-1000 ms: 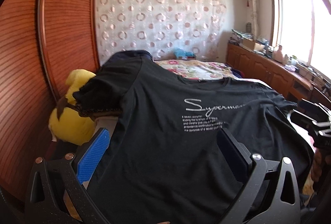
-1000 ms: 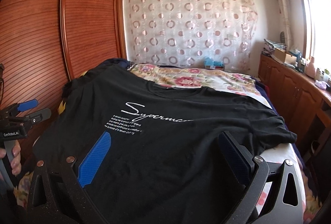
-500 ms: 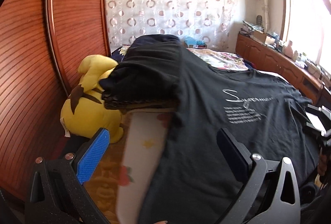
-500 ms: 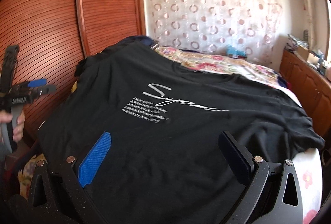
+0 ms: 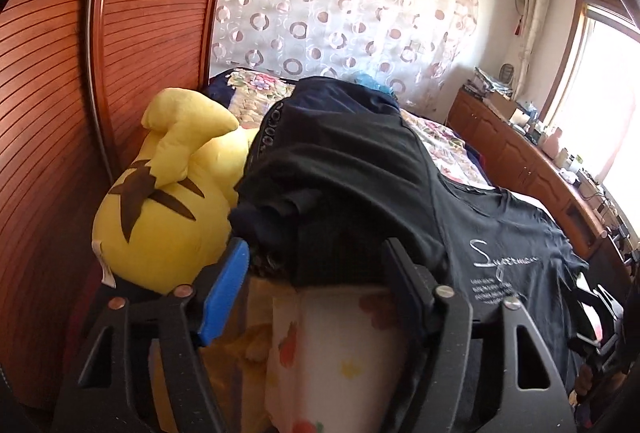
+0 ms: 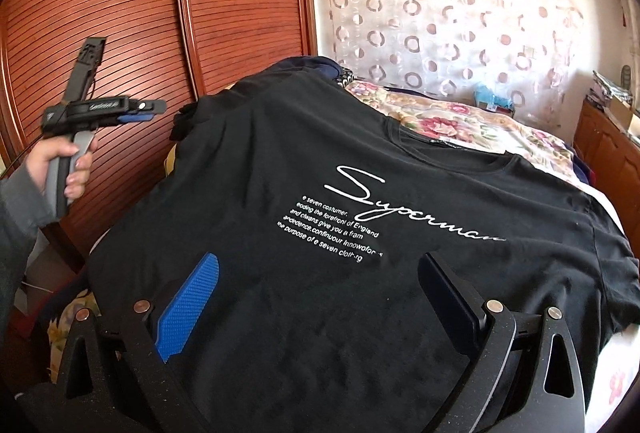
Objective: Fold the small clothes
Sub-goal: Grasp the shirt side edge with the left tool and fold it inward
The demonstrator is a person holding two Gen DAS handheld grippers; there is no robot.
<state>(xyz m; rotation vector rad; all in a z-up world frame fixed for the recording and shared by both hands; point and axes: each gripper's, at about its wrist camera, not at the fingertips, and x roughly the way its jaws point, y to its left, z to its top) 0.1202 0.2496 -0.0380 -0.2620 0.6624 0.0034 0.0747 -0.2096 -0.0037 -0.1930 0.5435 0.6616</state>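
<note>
A black T-shirt (image 6: pixel 360 233) with white "Superman" lettering lies spread front-up on the bed; it also shows in the left wrist view (image 5: pixel 500 253). Its left sleeve (image 5: pixel 332 201) hangs over the bed's left edge. My left gripper (image 5: pixel 316 273) is open, its fingers on either side of that sleeve's lower end, not closed on it. It shows in the right wrist view (image 6: pixel 136 111), held in a hand left of the shirt. My right gripper (image 6: pixel 320 285) is open and empty above the shirt's lower part.
A yellow plush toy (image 5: pixel 168 201) lies between the bed and the wooden slatted wardrobe (image 5: pixel 60 73) on the left. A floral bedspread (image 6: pixel 460 125) covers the far bed. A wooden cabinet (image 5: pixel 532 169) with clutter runs along the right under the window.
My left gripper has swung left from over the shirt to the bed's left edge and closed in on the hanging sleeve. My right gripper has moved closer over the shirt.
</note>
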